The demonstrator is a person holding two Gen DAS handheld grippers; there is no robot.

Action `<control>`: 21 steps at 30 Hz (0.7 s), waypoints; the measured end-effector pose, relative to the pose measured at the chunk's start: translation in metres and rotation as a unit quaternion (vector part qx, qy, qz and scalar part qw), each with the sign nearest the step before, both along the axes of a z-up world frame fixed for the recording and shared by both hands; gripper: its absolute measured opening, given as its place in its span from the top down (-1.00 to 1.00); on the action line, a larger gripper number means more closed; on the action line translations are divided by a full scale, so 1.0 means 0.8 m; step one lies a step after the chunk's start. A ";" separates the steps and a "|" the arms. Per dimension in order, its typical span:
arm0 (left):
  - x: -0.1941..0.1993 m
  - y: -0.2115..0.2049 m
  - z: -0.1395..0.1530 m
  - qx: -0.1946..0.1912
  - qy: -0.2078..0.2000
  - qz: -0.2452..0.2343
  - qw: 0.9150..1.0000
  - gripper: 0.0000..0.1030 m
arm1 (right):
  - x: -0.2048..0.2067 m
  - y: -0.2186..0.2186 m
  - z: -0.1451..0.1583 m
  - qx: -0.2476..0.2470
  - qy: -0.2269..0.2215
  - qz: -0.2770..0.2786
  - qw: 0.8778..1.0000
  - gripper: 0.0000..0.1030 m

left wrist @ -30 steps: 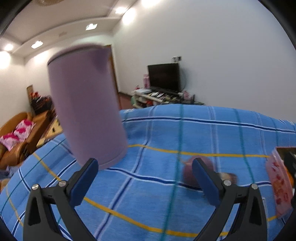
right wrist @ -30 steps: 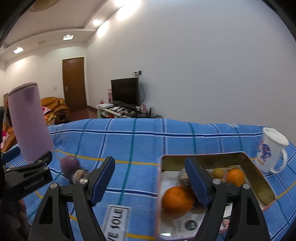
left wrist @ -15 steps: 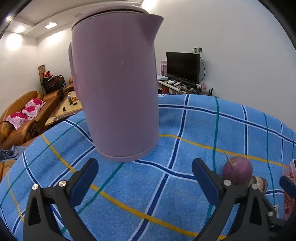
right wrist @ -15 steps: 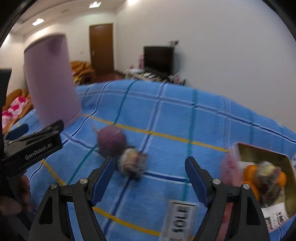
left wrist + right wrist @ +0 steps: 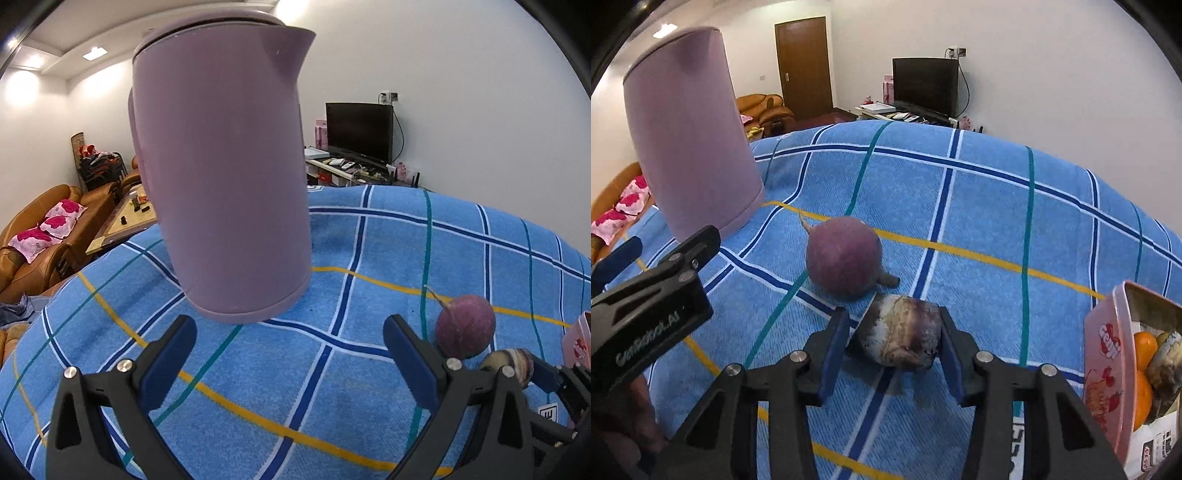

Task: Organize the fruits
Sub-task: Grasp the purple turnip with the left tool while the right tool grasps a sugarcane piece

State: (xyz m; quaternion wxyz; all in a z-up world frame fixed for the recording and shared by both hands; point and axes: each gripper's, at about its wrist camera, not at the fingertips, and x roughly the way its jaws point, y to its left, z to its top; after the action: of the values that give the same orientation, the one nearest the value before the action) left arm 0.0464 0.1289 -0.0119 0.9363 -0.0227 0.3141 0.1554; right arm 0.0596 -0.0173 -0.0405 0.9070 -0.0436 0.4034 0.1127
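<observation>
A brown and white mottled fruit (image 5: 901, 338) lies on the blue plaid cloth. My right gripper (image 5: 892, 350) has closed around it, one finger on each side. A round purple fruit (image 5: 844, 256) with a thin stem sits just beyond it, touching or nearly so. Both show at the right of the left wrist view, the purple fruit (image 5: 464, 326) and the mottled fruit (image 5: 511, 365). My left gripper (image 5: 288, 358) is open and empty, low over the cloth in front of the kettle. A pink tin (image 5: 1108, 369) at the right edge holds oranges (image 5: 1144, 345) and other fruit.
A tall lilac kettle (image 5: 225, 166) stands on the cloth right ahead of my left gripper; it also shows at the left of the right wrist view (image 5: 690, 129). The left gripper's body (image 5: 650, 306) sits close to the left of my right gripper.
My right gripper swung left from the tin, came down on the mottled fruit and narrowed around it. My left gripper moved closer to the kettle.
</observation>
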 end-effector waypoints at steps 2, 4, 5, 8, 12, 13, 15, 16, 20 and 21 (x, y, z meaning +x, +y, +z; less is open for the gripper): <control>-0.001 -0.001 0.000 -0.001 -0.001 -0.006 1.000 -1.00 | -0.010 -0.010 0.005 0.003 -0.013 -0.009 1.000 0.14; -0.001 -0.004 0.001 -0.001 -0.006 -0.015 1.000 -1.00 | -0.022 -0.021 0.014 0.012 -0.036 -0.021 0.999 0.14; -0.002 -0.006 0.002 0.000 -0.008 -0.021 1.000 -1.00 | -0.029 -0.027 0.020 0.017 -0.054 -0.026 0.998 0.14; -0.003 -0.017 0.005 0.006 -0.020 -0.049 0.999 -1.00 | -0.039 -0.036 0.032 0.019 -0.089 -0.037 0.995 0.14; -0.005 -0.037 0.011 0.005 -0.017 -0.085 0.996 -1.00 | -0.045 -0.045 0.042 0.012 -0.124 -0.055 0.991 0.14; -0.003 -0.041 0.012 -0.005 -0.011 -0.095 0.995 -0.99 | -0.046 -0.047 0.045 0.010 -0.131 -0.059 0.990 0.14; 0.003 -0.054 0.017 -0.014 -0.003 -0.113 0.993 -0.99 | -0.045 -0.055 0.050 0.003 -0.149 -0.076 0.986 0.14; 0.007 -0.062 0.018 -0.008 0.004 -0.122 0.993 -0.99 | -0.044 -0.058 0.052 0.001 -0.155 -0.083 0.984 0.14; 0.031 -0.101 0.012 0.032 0.035 -0.147 0.988 -0.95 | -0.044 -0.082 0.061 0.016 -0.163 -0.112 0.980 0.14; 0.037 -0.109 0.008 0.036 0.043 -0.153 0.987 -0.94 | -0.043 -0.087 0.061 0.020 -0.161 -0.118 0.980 0.14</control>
State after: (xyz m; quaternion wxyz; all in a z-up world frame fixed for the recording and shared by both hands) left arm 0.0761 0.0416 -0.0053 0.9350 0.0662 0.3477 0.0228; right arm 0.0254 -0.0867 0.0085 0.9678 0.0051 0.2517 0.0047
